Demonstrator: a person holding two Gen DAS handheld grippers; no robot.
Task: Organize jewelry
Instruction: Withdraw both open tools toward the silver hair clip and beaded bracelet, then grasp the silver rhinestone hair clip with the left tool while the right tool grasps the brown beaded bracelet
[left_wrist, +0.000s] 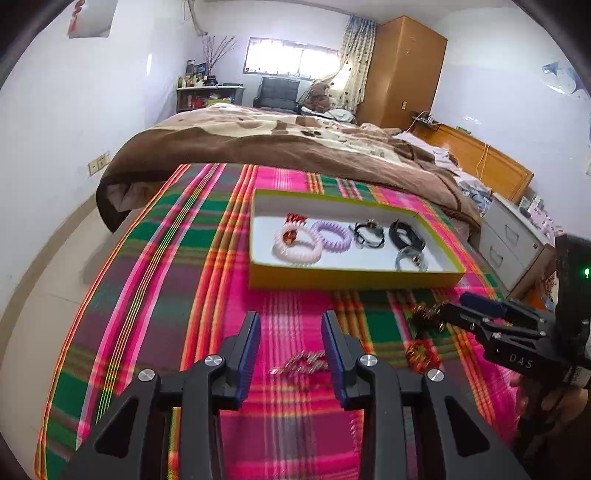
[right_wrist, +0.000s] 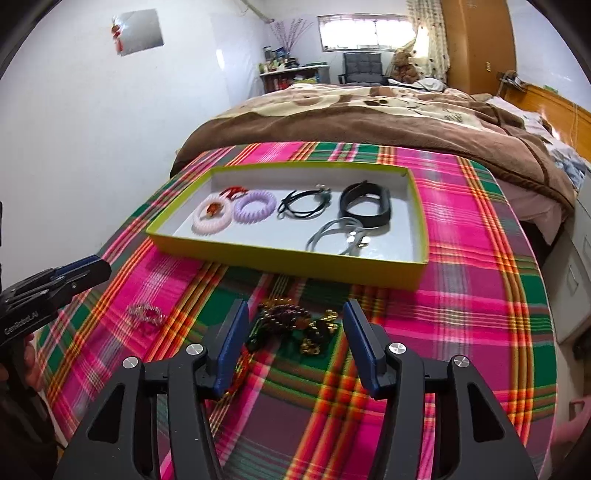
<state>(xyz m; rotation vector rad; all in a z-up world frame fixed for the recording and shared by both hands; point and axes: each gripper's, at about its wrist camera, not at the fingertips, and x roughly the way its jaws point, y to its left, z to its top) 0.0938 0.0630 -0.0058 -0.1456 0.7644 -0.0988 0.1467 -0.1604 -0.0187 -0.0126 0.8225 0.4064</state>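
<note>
A shallow yellow-green tray (right_wrist: 295, 266) sits on the plaid cloth (right_wrist: 461, 295) ahead of both sets of fingers. Inside it, from left to right, lie a pale pink coil band (right_wrist: 211, 218) with a small red piece (right_wrist: 232, 192) just behind it, a lilac coil band (right_wrist: 255, 205) touching the pink one, a thin black cord (right_wrist: 303, 204), a wide black band (right_wrist: 366, 203) and, nearer the front wall, a grey cord (right_wrist: 338, 232) with small metal discs.

The right gripper (right_wrist: 291, 334) has its fingers spread wide. Between and just beyond their tips, loose on the cloth, lie a dark beaded bracelet (right_wrist: 282, 314) and a gold-and-black chain piece (right_wrist: 319, 332); neither is touched.

The left gripper (left_wrist: 291, 343) also has its fingers spread apart. A silvery pink bracelet (left_wrist: 303, 363), blurred, lies on the cloth between them, close to the right finger, not pinched. In the right wrist view that bracelet (right_wrist: 146, 314) lies left of the right gripper's fingers.

Beyond the tray, a brown blanket (right_wrist: 369, 125) covers a bed.
</note>
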